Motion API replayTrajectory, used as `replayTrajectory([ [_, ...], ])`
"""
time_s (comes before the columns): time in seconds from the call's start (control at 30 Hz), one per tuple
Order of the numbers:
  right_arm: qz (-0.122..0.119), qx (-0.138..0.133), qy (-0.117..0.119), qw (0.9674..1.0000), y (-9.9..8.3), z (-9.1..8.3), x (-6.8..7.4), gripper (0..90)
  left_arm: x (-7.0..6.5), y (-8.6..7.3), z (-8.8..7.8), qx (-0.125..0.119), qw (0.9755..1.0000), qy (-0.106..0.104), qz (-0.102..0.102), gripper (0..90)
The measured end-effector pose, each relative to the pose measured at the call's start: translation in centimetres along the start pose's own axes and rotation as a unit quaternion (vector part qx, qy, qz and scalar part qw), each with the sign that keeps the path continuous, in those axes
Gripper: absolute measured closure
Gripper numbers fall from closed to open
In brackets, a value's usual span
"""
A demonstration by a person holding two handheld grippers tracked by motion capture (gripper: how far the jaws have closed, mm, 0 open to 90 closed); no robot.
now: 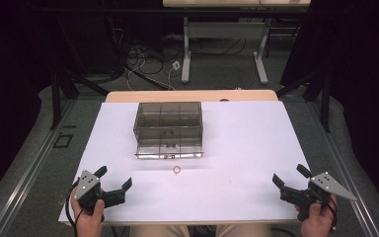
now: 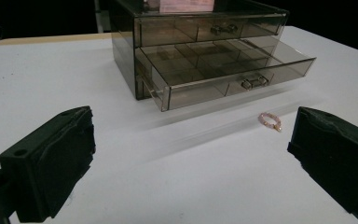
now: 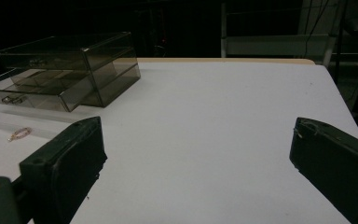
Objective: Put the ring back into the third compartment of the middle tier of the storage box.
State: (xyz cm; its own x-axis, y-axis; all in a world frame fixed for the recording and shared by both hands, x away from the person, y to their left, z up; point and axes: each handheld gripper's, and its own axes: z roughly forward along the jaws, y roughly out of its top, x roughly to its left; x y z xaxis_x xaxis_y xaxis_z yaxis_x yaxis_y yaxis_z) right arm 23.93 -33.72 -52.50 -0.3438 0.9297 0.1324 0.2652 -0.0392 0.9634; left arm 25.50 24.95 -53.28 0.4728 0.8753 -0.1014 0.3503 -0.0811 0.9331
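The white desk lies bare between and ahead of both claws. The one tall obstacle is the smoky clear drawer box toward the far middle, its lower drawer pulled out toward the person. A small ring lies just before that drawer, well apart from either claw.

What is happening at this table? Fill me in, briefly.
A person holds a hand-held gripper in each hand, the left hand-held gripper and the right hand-held gripper, both open and holding nothing, near the front edge of the white table. A smoky transparent plastic two-drawer box stands mid-table, its lower drawer pulled out. A small pinkish ring lies in front of it, untouched.
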Motion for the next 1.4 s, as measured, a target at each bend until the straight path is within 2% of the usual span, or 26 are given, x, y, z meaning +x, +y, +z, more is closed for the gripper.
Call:
replayTrajectory([
  [0.1, -0.002, 0.002, -0.003, 1.0000, 0.0, -0.1, -0.2, 3.2, -0.1, 0.0, 0.0, -0.002, 1.0000, -0.004, -0.005, 0.4],
  [0.17, -0.004, 0.006, -0.014, 0.9999, -0.2, 0.1, -0.2, 3.3, -0.2, 0.1, 0.1, -0.001, 0.9999, -0.008, -0.009, 0.3],
  [0.2, -0.008, 0.005, -0.013, 0.9999, -0.3, 0.2, -0.3, 3.3, -0.3, 0.2, 0.2, 0.000, 0.9999, -0.009, -0.014, 0.3],
  [0.23, -0.010, 0.010, -0.015, 0.9998, -0.3, 0.2, -0.2, 3.2, -0.5, 0.3, 0.4, -0.003, 0.9996, -0.012, -0.027, 0.3],
  [0.27, -0.010, 0.010, -0.015, 0.9998, -0.3, 0.2, -0.2, 3.2, -0.5, 0.3, 0.4, -0.003, 0.9996, -0.012, -0.027, 0.3],
  [0.3, -0.016, 0.012, -0.018, 0.9996, -0.3, 0.3, -0.1, 3.3, -0.8, 0.4, 0.5, -0.011, 0.9991, -0.023, -0.034, 0.3],
  [0.4, -0.024, 0.009, -0.021, 0.9995, -0.4, 0.4, 0.1, 3.3, -1.5, 0.8, 0.7, -0.006, 0.9989, -0.030, -0.035, 0.3],
  [0.53, -0.024, 0.009, -0.022, 0.9994, -0.4, 0.5, 0.2, 3.4, -2.2, 1.1, 0.9, -0.003, 0.9992, -0.030, -0.027, 0.4],
  [0.57, -0.022, 0.007, -0.024, 0.9994, -0.5, 0.5, 0.2, 3.4, -2.7, 1.3, 1.0, -0.001, 0.9992, -0.035, -0.020, 0.3],
  [0.87, -0.021, 0.015, -0.025, 0.9994, -1.0, 0.8, 0.1, 3.9, -4.1, 1.9, 2.2, 0.011, 0.9982, -0.056, -0.017, 0.5],
  [0.93, -0.022, 0.018, -0.022, 0.9994, -1.1, 0.9, 0.2, 3.9, -4.7, 2.3, 2.8, 0.016, 0.9980, -0.061, -0.002, 1.0],
  [1.07, -0.026, 0.018, -0.019, 0.9993, -1.3, 1.1, 0.3, 3.9, -5.3, 2.7, 3.3, 0.022, 0.9974, -0.068, 0.008, 2.7],
  [1.13, -0.028, 0.019, -0.018, 0.9993, -1.3, 1.1, 0.4, 3.9, -5.8, 2.9, 3.8, 0.027, 0.9968, -0.071, 0.023, 2.9],
  [1.27, -0.025, 0.019, -0.019, 0.9993, -1.4, 1.1, 0.3, 3.9, -6.3, 3.2, 4.4, 0.035, 0.9961, -0.074, 0.032, 4.5],
  [1.4, -0.025, 0.024, -0.017, 0.9992, -1.5, 1.1, 0.2, 4.0, -6.5, 3.4, 4.7, 0.039, 0.9960, -0.074, 0.032, 7.3],
])
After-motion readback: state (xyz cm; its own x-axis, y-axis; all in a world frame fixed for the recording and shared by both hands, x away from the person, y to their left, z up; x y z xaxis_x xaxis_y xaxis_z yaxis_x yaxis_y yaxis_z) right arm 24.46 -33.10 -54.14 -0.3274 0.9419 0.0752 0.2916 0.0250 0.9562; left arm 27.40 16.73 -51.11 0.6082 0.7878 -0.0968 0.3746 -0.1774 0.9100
